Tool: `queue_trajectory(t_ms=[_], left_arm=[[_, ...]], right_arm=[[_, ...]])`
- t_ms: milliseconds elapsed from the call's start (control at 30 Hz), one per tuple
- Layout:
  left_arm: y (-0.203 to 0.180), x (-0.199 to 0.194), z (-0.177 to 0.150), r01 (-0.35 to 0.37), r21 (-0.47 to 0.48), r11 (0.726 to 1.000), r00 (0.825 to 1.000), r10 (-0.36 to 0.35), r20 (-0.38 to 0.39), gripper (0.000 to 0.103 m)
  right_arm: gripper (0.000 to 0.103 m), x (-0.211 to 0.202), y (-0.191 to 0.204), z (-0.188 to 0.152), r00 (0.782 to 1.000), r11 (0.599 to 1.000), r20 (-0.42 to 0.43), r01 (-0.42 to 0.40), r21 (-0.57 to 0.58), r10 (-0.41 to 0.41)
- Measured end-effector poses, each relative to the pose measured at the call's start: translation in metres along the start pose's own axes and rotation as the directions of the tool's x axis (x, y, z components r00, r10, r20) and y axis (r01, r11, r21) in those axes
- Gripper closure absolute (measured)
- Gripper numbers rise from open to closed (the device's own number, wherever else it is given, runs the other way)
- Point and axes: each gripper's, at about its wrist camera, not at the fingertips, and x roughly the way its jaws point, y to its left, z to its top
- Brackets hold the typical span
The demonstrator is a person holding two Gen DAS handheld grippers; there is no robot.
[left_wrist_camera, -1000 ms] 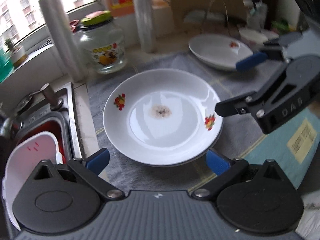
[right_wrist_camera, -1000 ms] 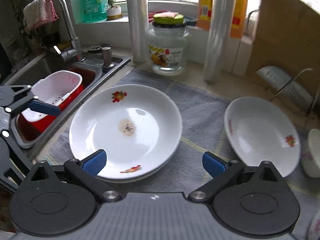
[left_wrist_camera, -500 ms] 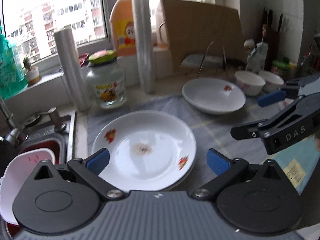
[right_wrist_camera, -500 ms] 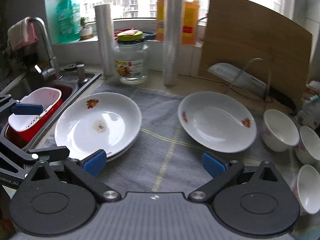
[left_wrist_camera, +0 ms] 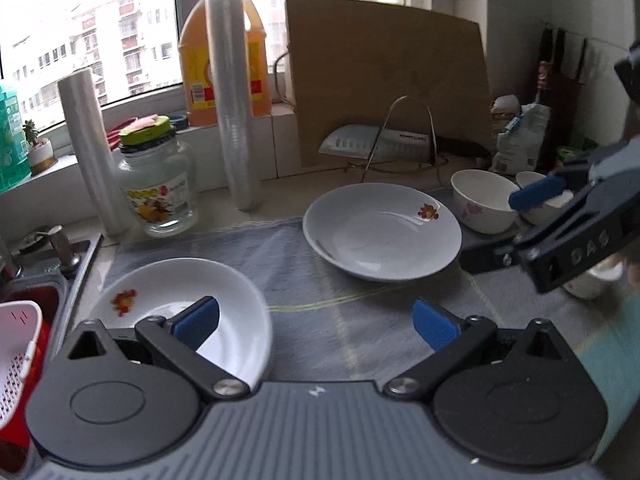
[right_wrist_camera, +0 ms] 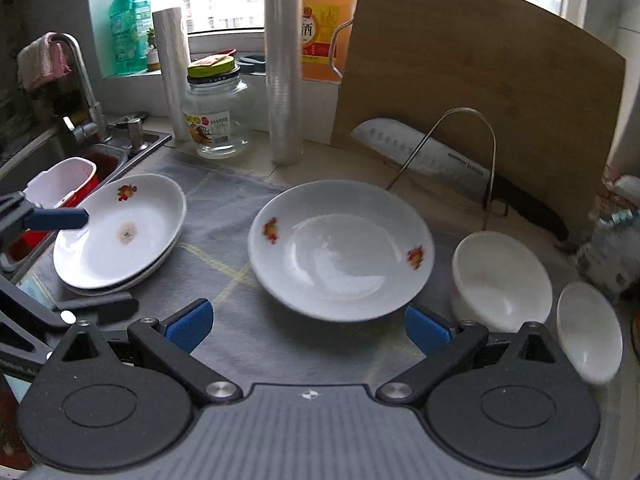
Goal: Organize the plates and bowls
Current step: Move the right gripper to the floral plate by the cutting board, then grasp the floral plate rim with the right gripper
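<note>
Right wrist view: the single plate (right_wrist_camera: 340,250) lies dead ahead of the right gripper (right_wrist_camera: 308,322), its fingers apart and empty. The left gripper (left_wrist_camera: 316,318), fingers also spread, hangs nearer the stacked plates (left_wrist_camera: 184,304).

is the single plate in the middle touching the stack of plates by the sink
Apart. The right wrist view shows a wide strip of grey mat between the single plate and the stack of plates; the left wrist view shows the same gap.

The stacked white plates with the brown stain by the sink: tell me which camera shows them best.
Right wrist view: the stacked white plates show whole, stain and stacked rims visible. In the left wrist view, the left gripper hides much of them.
</note>
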Motion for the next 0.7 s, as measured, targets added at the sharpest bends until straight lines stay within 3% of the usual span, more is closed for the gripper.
queue_trajectory(t_ms=[300, 700], left_arm=[[-0.053, 0.048, 0.007, -0.055, -0.041, 0.998, 0.997, 0.053, -0.056, 0.001], [-0.066, 0.105, 0.001, -0.032, -0.013, 0.999, 0.988, 0.03, -0.152, 0.001]], right_arm=[[0.0, 0.028, -0.056, 0.03, 0.997, 0.992, -0.031, -0.08, -0.101, 0.077], [0.0, 0.076, -0.075, 0.058, 0.983, 0.981, -0.116, -0.155, -0.117, 0.142]])
